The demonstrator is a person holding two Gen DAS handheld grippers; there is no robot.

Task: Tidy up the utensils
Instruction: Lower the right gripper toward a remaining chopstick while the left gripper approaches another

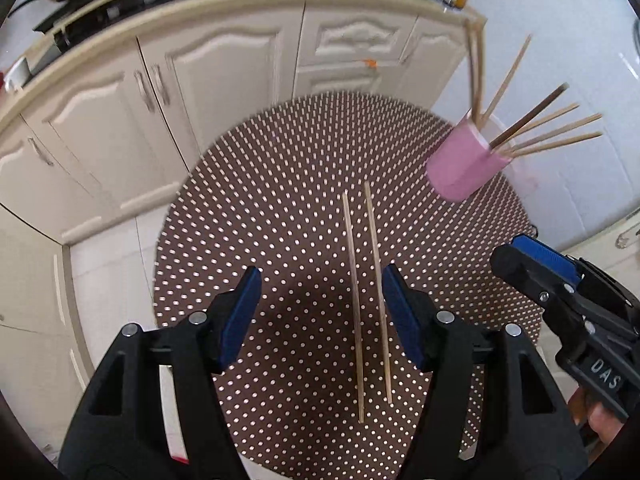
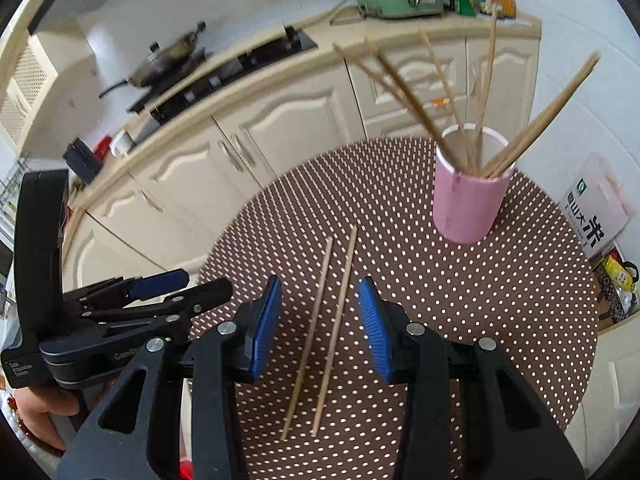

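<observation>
Right wrist view shows my right gripper [image 2: 319, 322] spread wide above two loose chopsticks [image 2: 326, 332] lying parallel on the dotted table [image 2: 520, 300], straddling them for a pickup. My left gripper [image 1: 321, 314] also gapes empty. They belong in the pink cup [image 2: 468, 204] beyond, already bristling with others.

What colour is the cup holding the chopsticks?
Pink outside, white at the rim; the cup shows best in the right wrist view.
</observation>
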